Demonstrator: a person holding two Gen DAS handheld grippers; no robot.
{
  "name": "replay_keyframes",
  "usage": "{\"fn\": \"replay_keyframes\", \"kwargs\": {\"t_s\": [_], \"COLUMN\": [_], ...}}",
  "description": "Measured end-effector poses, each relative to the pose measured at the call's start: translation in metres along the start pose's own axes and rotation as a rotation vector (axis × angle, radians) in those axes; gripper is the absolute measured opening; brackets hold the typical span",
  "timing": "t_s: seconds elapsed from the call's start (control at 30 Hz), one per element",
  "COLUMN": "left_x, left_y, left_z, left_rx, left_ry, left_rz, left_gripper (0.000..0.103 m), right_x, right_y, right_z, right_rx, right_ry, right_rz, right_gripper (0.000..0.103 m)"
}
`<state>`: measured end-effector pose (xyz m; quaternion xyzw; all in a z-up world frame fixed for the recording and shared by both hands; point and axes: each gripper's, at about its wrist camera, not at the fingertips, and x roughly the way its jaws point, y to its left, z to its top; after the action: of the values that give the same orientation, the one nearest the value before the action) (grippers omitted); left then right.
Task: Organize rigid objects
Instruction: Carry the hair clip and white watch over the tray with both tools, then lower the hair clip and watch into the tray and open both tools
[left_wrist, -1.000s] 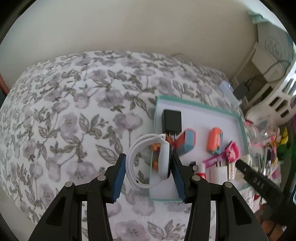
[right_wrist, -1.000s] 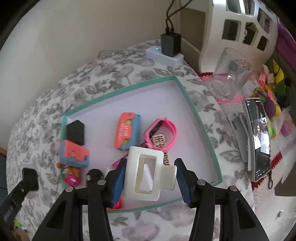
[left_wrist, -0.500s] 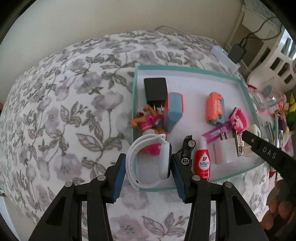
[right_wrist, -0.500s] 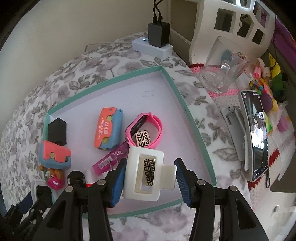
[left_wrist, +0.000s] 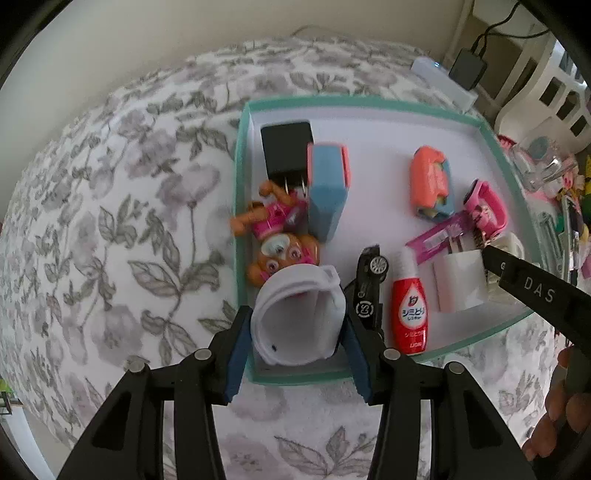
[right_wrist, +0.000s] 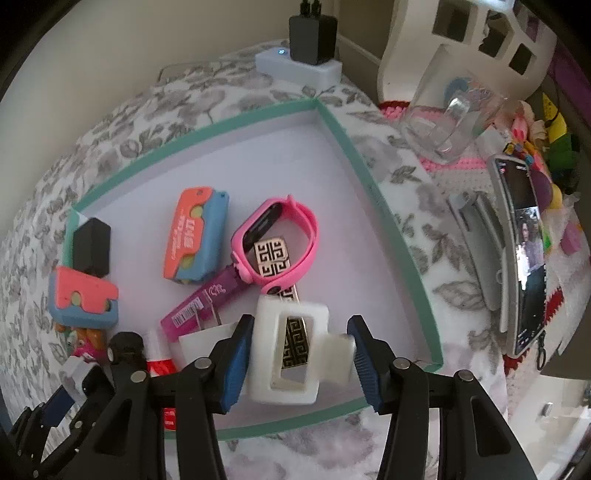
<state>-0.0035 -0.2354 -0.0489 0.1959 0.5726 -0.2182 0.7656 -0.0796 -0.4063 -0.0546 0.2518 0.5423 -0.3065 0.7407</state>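
Observation:
A teal-rimmed white tray (left_wrist: 491, 133) (right_wrist: 343, 129) lies on a floral cloth. My left gripper (left_wrist: 297, 345) is shut on a white watch (left_wrist: 295, 317), held over the tray's near-left corner beside an orange toy dog (left_wrist: 279, 240). My right gripper (right_wrist: 299, 354) is shut on a white hair clip (right_wrist: 286, 350) low over the tray's near edge, above a patterned strip (right_wrist: 271, 256). The tray also holds a pink watch (right_wrist: 284, 236), a black charger (left_wrist: 286, 151), two orange-blue cases (left_wrist: 327, 184) (left_wrist: 430, 181), a red bottle (left_wrist: 408, 306) and a black toy car (left_wrist: 369, 280).
A power strip with a black plug (right_wrist: 306, 55) sits behind the tray. To the right stand a glass (right_wrist: 447, 118), a phone (right_wrist: 524, 251), a white basket (right_wrist: 480, 37) and small toys. The wall runs close behind.
My left gripper moved forward and right over the tray's near-left corner and the white watch turned band-up. My right gripper sank lower toward the tray floor with the clip.

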Motion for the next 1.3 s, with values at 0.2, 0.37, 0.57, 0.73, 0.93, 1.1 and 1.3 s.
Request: {"fn": "replay_keyframes", "kwargs": {"t_s": [0.2,0.37,0.57,0.73,0.93,1.1,1.3], "left_x": [0.009,0.017,0.016,0.014,0.014,0.008,-0.001], "left_y": [-0.005,-0.01,-0.008,-0.01,-0.007,-0.009,-0.009], "left_z": [0.0,-0.004,-0.004,-0.004,-0.003,-0.001,0.0], "left_rx": [0.02,0.051,0.051,0.052,0.035,0.043,0.031], "left_ry": [0.007,0.022,0.016,0.017,0.019,0.0,-0.017], "left_rz": [0.029,0.06,0.047,0.043,0.031,0.047,0.049], "left_gripper": [0.049,0.049,0.049,0.049,0.049,0.053,0.055], "right_x": [0.008,0.014,0.016,0.016,0.017,0.012,-0.011], "right_y": [0.0,-0.002,-0.002,0.001,0.001,0.005,0.012], "right_z": [-0.002,-0.003,-0.004,-0.005,-0.006,-0.004,0.002], "right_rx": [0.0,0.005,-0.015,-0.021,-0.027,-0.051,-0.083], "right_ry": [0.022,0.032,0.035,0.033,0.034,0.023,-0.049], "right_rz": [0.003,0.007,-0.013,-0.02,-0.024,-0.047,-0.079], "right_gripper": [0.054,0.054,0.054,0.054,0.055,0.062,0.064]}}
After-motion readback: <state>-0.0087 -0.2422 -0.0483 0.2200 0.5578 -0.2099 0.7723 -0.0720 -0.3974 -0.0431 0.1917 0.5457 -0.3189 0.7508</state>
